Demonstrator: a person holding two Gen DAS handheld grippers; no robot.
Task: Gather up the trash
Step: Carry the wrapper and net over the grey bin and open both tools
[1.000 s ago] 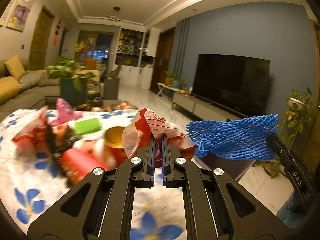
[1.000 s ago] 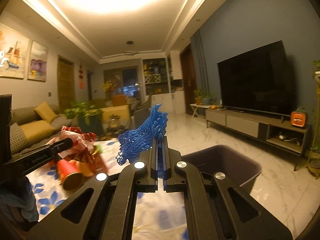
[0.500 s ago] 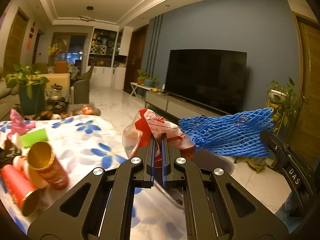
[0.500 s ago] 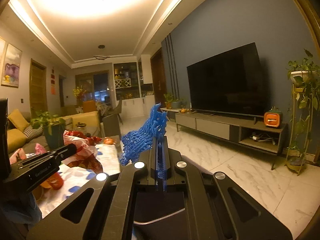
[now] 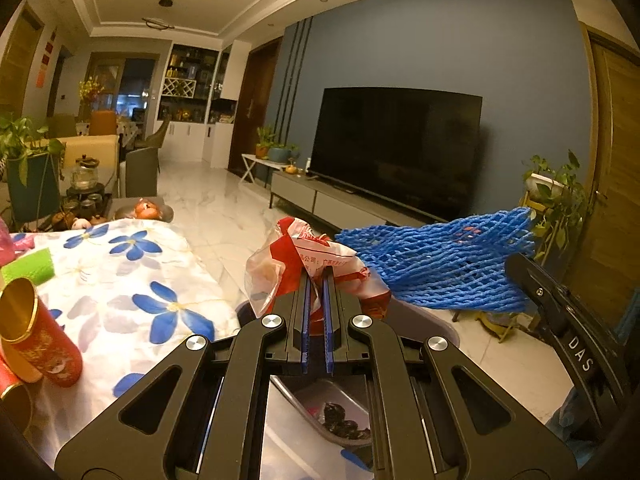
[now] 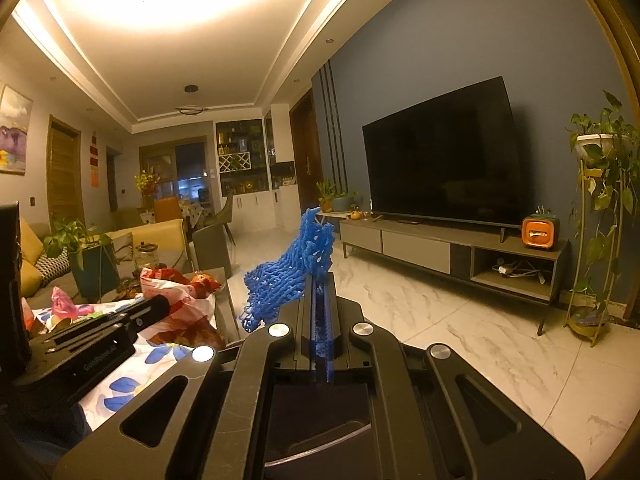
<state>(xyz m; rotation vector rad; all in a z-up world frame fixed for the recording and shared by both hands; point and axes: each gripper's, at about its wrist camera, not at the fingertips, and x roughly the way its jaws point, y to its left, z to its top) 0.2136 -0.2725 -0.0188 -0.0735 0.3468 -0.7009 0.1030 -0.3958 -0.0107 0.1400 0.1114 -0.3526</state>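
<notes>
Both grippers have been carried off the worktop [image 5: 132,280] and are now held over the bin [image 5: 440,330] beside it. The left gripper [image 5: 316,280] is clenched on the wrapper [image 5: 304,256], which is pinched between the fingers at their tips and bulges out to the left of them. The right gripper [image 6: 320,292] is clenched on the net [image 6: 292,276], which is pinched by one edge between the fingers, its bulk standing up and to their left. If either is released off-centre, the light trash may be dropped on the floor [image 6: 460,332]. The net may also snag on a finger. Cans [image 5: 40,332] remain on the worktop.
</notes>
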